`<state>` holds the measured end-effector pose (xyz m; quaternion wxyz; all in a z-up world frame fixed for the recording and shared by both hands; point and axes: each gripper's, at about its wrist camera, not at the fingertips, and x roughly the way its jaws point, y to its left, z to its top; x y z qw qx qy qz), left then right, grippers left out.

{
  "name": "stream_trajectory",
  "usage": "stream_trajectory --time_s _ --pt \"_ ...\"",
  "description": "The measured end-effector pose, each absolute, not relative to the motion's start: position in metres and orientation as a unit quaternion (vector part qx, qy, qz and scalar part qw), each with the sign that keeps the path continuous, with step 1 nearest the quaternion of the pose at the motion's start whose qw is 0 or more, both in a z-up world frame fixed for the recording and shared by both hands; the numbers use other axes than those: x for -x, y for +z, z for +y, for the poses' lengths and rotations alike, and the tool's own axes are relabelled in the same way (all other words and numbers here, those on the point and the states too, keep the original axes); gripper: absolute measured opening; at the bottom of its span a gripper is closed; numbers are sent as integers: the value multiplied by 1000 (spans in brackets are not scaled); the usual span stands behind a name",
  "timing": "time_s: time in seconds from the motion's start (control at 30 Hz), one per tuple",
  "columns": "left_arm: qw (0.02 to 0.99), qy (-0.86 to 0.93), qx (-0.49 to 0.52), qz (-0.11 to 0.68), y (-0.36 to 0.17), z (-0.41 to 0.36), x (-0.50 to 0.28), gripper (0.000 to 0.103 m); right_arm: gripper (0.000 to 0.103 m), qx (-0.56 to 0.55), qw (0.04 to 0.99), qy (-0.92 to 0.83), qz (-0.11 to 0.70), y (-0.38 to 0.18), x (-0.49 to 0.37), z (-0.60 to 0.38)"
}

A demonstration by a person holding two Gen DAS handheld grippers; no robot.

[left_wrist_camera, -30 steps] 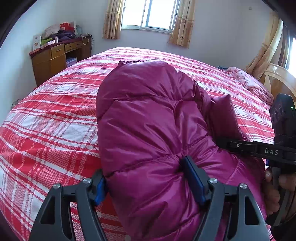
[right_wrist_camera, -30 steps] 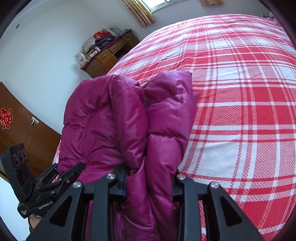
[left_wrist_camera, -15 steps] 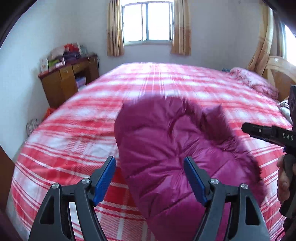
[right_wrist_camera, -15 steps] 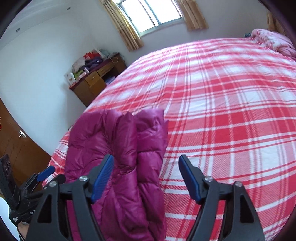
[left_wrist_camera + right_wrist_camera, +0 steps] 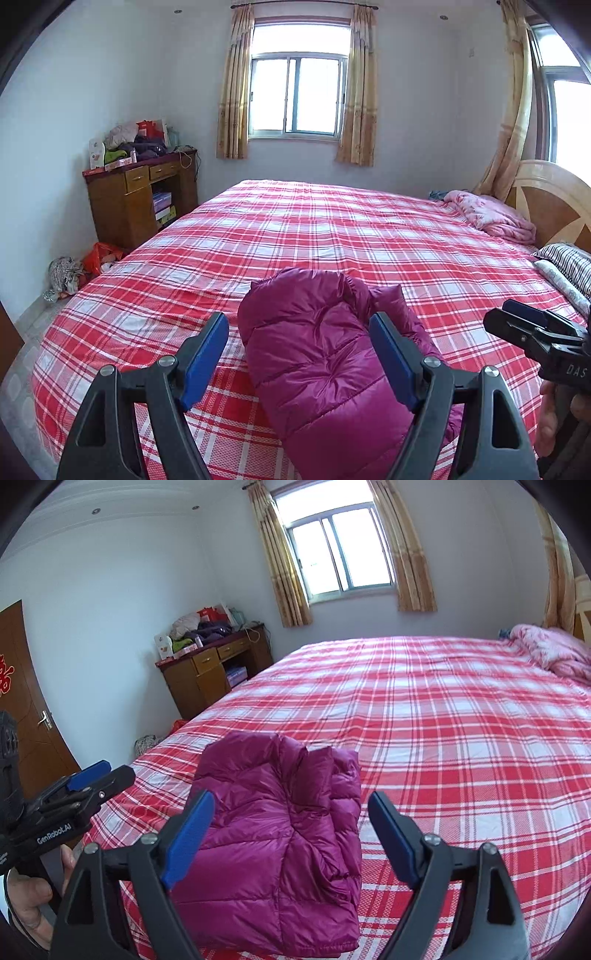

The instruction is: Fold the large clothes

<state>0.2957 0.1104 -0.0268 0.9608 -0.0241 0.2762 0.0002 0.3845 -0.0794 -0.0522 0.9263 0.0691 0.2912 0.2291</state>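
Note:
A magenta down jacket (image 5: 325, 354) lies folded into a compact bundle on the near end of the red plaid bed (image 5: 332, 229). It also shows in the right wrist view (image 5: 273, 845). My left gripper (image 5: 299, 350) is open and empty, raised above and behind the jacket. My right gripper (image 5: 288, 830) is open and empty, also held back above the jacket. The right gripper shows at the right edge of the left wrist view (image 5: 535, 332). The left gripper shows at the left of the right wrist view (image 5: 88, 779).
A wooden desk (image 5: 140, 203) piled with clutter stands left of the bed. A pink blanket (image 5: 491, 218) and striped pillows (image 5: 569, 266) lie by the headboard (image 5: 554, 195). Bags (image 5: 85, 266) sit on the floor. A brown door (image 5: 26, 701) is at far left.
Both grippers let go of the jacket, opened and pulled back and up. The jacket now lies on the bed by itself.

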Motion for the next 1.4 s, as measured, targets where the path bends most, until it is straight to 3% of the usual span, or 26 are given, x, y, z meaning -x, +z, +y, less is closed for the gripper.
stream_trajectory --time_s 1.4 --pt "960 11 27 278 -27 108 -292 80 91 -75 925 234 288 -55 -369 -82"
